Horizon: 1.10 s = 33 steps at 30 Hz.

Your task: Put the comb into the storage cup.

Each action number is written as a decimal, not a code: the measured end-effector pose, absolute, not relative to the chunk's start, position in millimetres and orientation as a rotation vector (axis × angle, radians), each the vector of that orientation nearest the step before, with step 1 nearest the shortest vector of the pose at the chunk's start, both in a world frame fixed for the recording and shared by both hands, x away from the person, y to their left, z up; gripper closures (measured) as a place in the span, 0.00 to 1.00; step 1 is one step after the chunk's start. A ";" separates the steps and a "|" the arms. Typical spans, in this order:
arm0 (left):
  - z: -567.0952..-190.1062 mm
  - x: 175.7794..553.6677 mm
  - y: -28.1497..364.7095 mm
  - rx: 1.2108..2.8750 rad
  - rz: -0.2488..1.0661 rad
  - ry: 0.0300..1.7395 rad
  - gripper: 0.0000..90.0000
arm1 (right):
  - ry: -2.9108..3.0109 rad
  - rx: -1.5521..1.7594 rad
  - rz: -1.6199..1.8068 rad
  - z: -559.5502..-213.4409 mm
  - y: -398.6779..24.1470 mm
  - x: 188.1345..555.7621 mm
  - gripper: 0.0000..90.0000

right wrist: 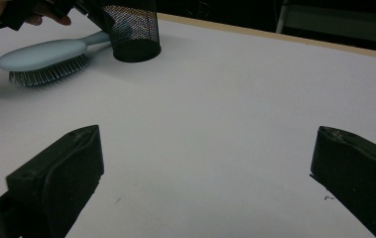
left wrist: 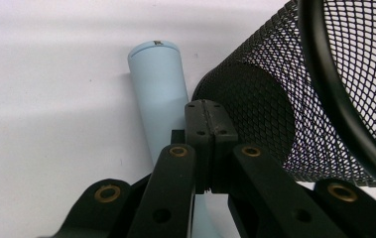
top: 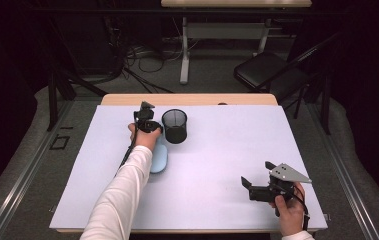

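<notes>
Hairbrush (top: 158, 158) lies on table (top: 217, 150) — touching mesh cup (top: 175, 126).

Pale blue hairbrush (right wrist: 44, 59) lies bristles down, handle seemingly touching mesh cup (right wrist: 132, 29).

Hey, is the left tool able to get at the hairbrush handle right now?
Probably yes. The left tool hangs shut right above the light blue hairbrush handle, nothing lying between them. The black mesh cup crowds the handle's side, so opening wide there may be tight.

jaws closed, empty | brush handle (left wrist: 156, 94) beside mesh cup (left wrist: 294, 99)
</notes>
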<state>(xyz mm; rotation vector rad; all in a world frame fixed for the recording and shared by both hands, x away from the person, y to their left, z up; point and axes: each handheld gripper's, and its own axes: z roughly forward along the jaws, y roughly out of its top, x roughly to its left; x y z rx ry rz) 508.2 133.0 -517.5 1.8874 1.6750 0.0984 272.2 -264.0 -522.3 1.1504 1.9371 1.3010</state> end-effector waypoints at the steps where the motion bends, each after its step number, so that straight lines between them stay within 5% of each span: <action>1: -517.2 508.2 132.3 1.891 0.103 1.677 1.00 | 1.937 1.150 1.301 -522.5 -264.1 272.3 0.00; 13: -521.0 507.2 126.9 1.873 0.086 1.710 1.00 | 1.936 1.146 1.299 -522.8 -263.7 272.6 0.00; 33: -521.0 508.2 157.7 1.940 0.265 1.818 1.00 | 1.939 1.146 1.299 -522.7 -263.2 272.2 0.00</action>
